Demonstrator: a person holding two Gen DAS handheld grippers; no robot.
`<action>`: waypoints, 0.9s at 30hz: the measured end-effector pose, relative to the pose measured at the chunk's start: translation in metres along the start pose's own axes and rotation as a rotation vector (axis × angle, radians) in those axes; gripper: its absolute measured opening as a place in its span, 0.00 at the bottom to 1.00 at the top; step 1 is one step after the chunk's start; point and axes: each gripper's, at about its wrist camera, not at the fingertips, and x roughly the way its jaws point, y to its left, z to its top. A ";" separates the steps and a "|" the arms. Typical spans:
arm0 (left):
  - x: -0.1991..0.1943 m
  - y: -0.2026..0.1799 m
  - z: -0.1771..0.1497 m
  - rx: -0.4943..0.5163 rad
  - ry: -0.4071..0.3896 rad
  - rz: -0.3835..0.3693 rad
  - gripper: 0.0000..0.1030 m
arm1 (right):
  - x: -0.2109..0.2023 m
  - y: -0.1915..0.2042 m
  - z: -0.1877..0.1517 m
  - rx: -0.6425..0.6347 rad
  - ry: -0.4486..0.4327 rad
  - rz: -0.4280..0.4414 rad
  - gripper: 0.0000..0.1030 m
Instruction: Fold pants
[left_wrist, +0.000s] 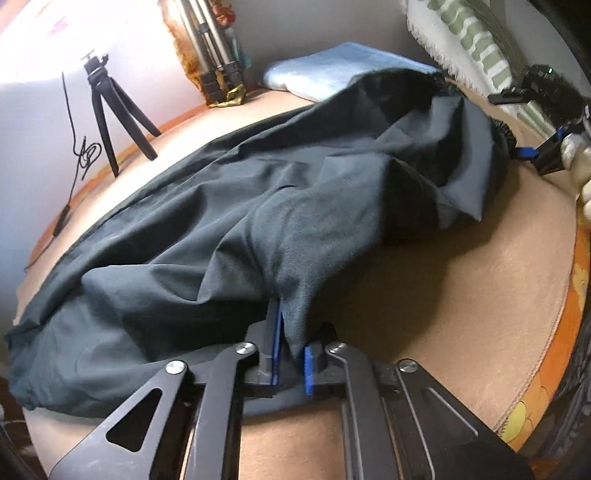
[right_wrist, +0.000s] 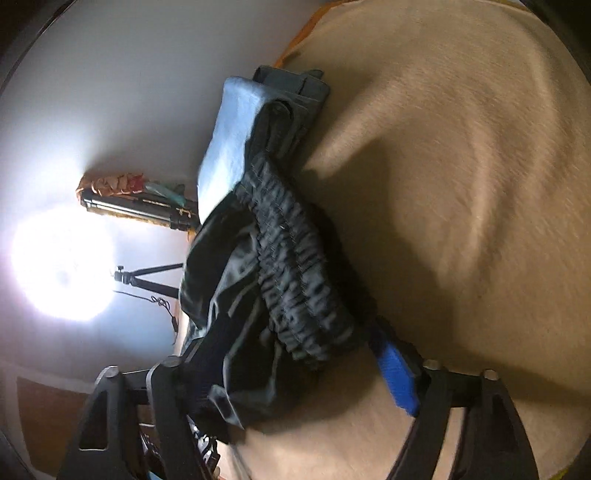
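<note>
Left gripper (left_wrist: 291, 350) pinches a pants (left_wrist: 258, 206) fold at lower centre; thin cloth may slip. Right gripper (right_wrist: 295, 376) fingers are spread around the waistband (right_wrist: 295, 280), so that end may sag.

Small black tripod (left_wrist: 110, 122) with dangling cable (left_wrist: 79, 147) at upper left. Silver tripod legs (left_wrist: 207, 48) against orange cloth (left_wrist: 184, 55) at top centre. Folded light-blue towel (left_wrist: 332, 70) beyond, fringed green-striped fabric (left_wrist: 469, 40) at upper right. Tan bed cover (left_wrist: 461, 277) below.
</note>
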 end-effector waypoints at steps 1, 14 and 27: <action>-0.004 0.002 -0.001 -0.001 -0.008 -0.007 0.05 | -0.011 -0.001 0.009 -0.020 -0.012 -0.014 0.83; -0.061 0.008 -0.023 0.038 -0.097 -0.032 0.04 | -0.001 0.023 0.010 -0.160 -0.124 -0.150 0.20; -0.053 -0.031 -0.068 0.226 0.003 -0.043 0.02 | -0.054 0.030 -0.026 -0.356 -0.155 -0.289 0.16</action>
